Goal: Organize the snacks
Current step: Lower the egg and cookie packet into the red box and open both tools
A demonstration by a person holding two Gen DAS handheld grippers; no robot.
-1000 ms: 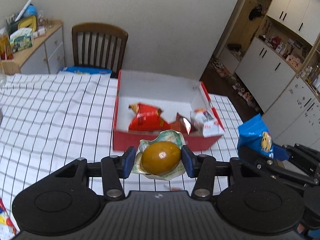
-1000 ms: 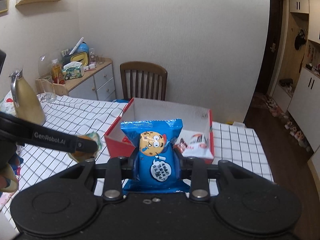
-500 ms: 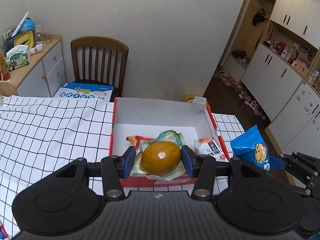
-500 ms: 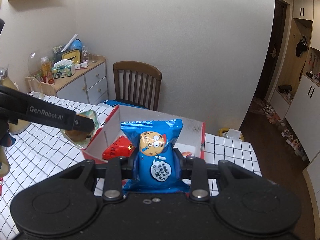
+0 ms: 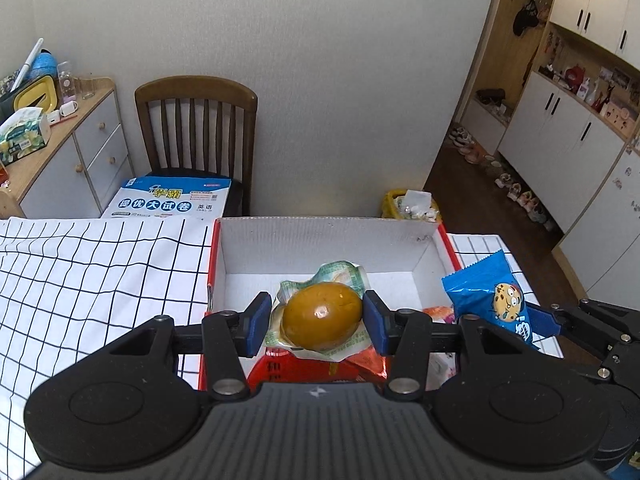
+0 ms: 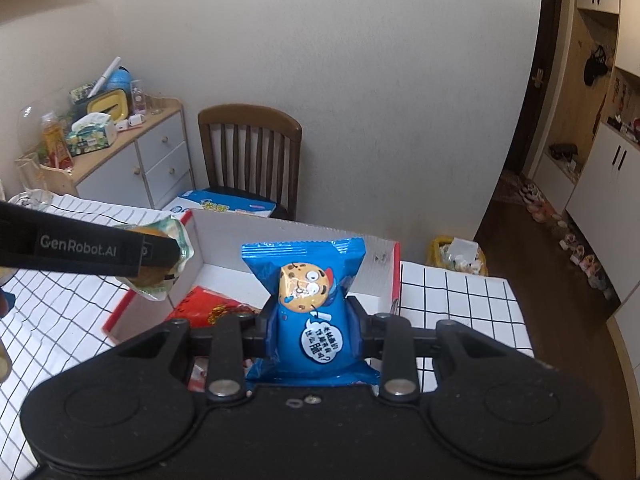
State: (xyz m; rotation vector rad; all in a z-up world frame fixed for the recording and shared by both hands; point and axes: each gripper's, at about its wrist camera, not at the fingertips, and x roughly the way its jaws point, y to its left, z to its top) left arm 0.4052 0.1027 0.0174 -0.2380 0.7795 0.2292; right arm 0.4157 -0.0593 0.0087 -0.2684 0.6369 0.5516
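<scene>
Both grippers carry snacks above the red cardboard box [image 5: 424, 258]. Left gripper [image 5: 318, 326] clamps a wrapped brown egg [image 5: 320, 322]; right gripper [image 6: 314, 334] pinches a blue cookie packet [image 6: 310, 308].

Your left gripper [image 5: 316, 326]: matte black housing, two round discs at 7 and 5 o'clock | blue pads [image 5: 258, 322] on black fingers | silver screws at finger bases | right gripper [image 6: 314, 328]: same black build | white "GenRobot.AI" lettering on finger's side at 9 o'clock
</scene>
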